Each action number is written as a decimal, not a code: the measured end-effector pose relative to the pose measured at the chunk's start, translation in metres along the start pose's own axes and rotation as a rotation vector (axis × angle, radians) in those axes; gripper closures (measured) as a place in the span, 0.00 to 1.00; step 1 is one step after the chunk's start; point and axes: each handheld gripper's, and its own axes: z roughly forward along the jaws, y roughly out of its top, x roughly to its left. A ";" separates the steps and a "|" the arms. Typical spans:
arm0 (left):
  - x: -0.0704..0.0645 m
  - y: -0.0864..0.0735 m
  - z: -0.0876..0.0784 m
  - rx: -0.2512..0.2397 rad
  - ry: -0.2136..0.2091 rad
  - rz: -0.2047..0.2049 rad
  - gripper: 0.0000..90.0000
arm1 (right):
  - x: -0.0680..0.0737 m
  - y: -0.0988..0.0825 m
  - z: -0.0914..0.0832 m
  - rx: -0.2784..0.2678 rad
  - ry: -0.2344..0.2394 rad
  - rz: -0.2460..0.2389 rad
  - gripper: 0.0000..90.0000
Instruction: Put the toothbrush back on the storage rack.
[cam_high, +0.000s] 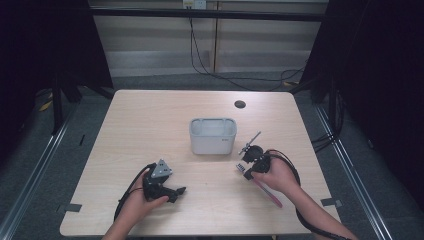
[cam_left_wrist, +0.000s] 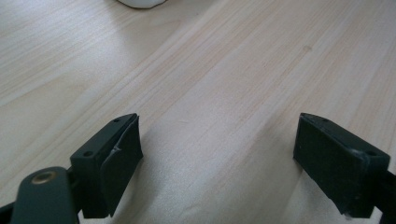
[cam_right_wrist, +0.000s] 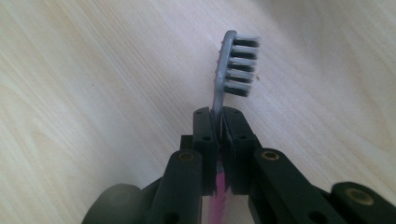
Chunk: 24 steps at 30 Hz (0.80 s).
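Toothbrush (cam_right_wrist: 219, 100) is already clamped at its neck between the right gripper's (cam_right_wrist: 219, 116) jaws, bristles just beyond the tips. Carrying it to the grey cup (cam_high: 212, 136) likely remains; the left gripper's (cam_left_wrist: 217, 156) jaws stand wide with nothing between them
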 end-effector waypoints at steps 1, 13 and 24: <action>0.000 0.000 0.000 0.000 0.000 0.000 0.16 | -0.001 -0.001 -0.003 -0.015 0.007 0.005 0.94; 0.000 0.000 0.000 0.000 0.000 0.000 0.16 | -0.007 -0.005 -0.039 -0.186 0.036 0.043 0.94; 0.000 0.000 0.000 0.000 0.000 0.000 0.16 | -0.011 -0.006 -0.065 -0.343 0.049 0.064 0.94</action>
